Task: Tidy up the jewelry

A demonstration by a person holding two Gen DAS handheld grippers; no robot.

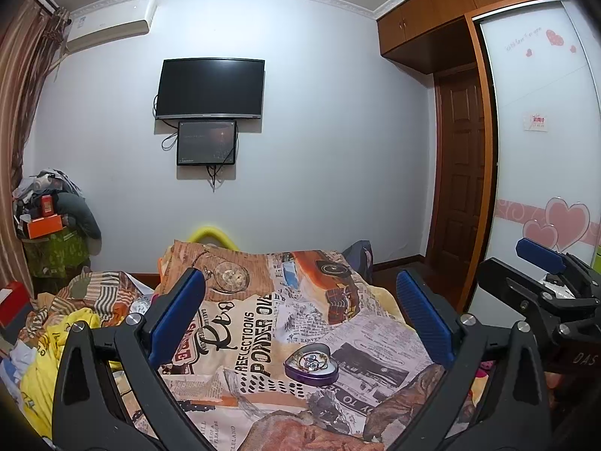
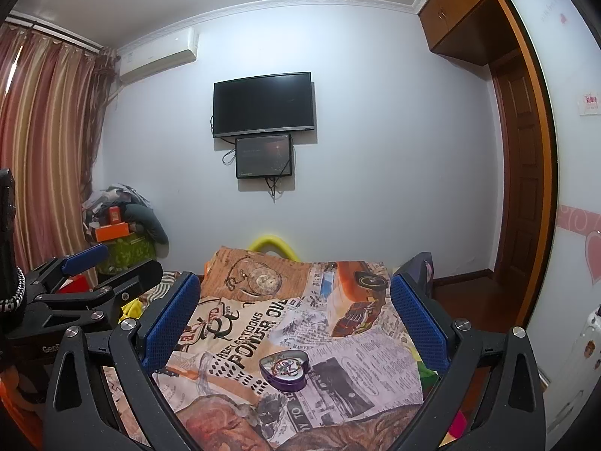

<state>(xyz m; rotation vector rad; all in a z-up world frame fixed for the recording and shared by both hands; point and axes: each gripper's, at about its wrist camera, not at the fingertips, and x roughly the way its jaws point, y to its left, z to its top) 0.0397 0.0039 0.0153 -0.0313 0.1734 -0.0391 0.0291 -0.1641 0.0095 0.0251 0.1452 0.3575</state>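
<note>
A purple heart-shaped tin (image 1: 311, 363) lies open on the printed blanket, with jewelry inside it. It also shows in the right wrist view (image 2: 284, 370). My left gripper (image 1: 300, 323) is open and empty, held above and behind the tin. My right gripper (image 2: 295, 323) is open and empty too, also short of the tin. The right gripper shows at the right edge of the left wrist view (image 1: 541, 263), and the left gripper at the left of the right wrist view (image 2: 84, 263).
The printed blanket (image 1: 263, 323) covers the bed. Yellow clothes (image 1: 41, 368) lie at the left. A cluttered pile with an orange box (image 1: 43, 225) stands by the curtain. A wardrobe (image 1: 544, 131) is at the right.
</note>
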